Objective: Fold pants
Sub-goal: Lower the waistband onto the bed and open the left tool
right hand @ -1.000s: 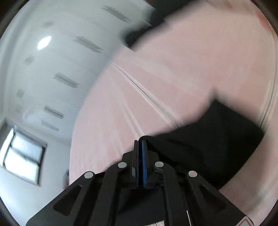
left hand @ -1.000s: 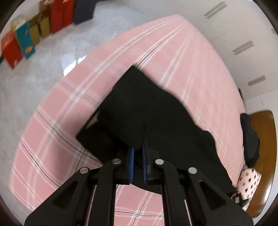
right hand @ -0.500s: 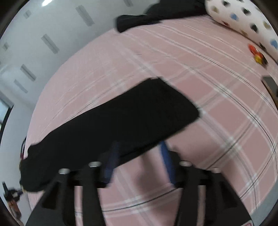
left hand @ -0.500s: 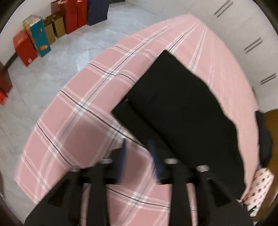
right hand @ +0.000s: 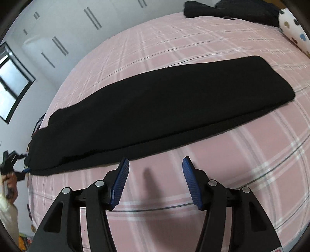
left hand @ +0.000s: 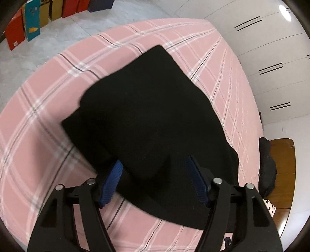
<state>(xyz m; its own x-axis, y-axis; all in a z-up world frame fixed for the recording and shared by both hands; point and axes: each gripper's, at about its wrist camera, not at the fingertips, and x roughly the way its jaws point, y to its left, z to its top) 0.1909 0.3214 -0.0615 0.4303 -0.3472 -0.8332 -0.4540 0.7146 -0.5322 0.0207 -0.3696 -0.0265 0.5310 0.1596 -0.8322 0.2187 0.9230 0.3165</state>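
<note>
Black pants [left hand: 151,120] lie flat on the pink plaid bed [left hand: 48,93], folded lengthwise with one leg over the other. In the right wrist view the pants [right hand: 155,108] stretch as a long band across the bed [right hand: 222,164]. My left gripper [left hand: 155,164] is open and empty, hovering over the near end of the pants. My right gripper [right hand: 155,160] is open and empty, just in front of the pants' long near edge, above bare sheet.
Coloured boxes [left hand: 31,21] stand on the grey floor beyond the bed's far edge. A dark garment [right hand: 228,10] and a spotted pillow [right hand: 296,33] lie at the head of the bed. A wooden bedside surface [left hand: 282,164] is at right. White wardrobe doors [right hand: 67,38] line the wall.
Both grippers were shut on the pants one second ago. They have let go and opened wide. The pants now lie flat on the bed, and both grippers have drawn back.
</note>
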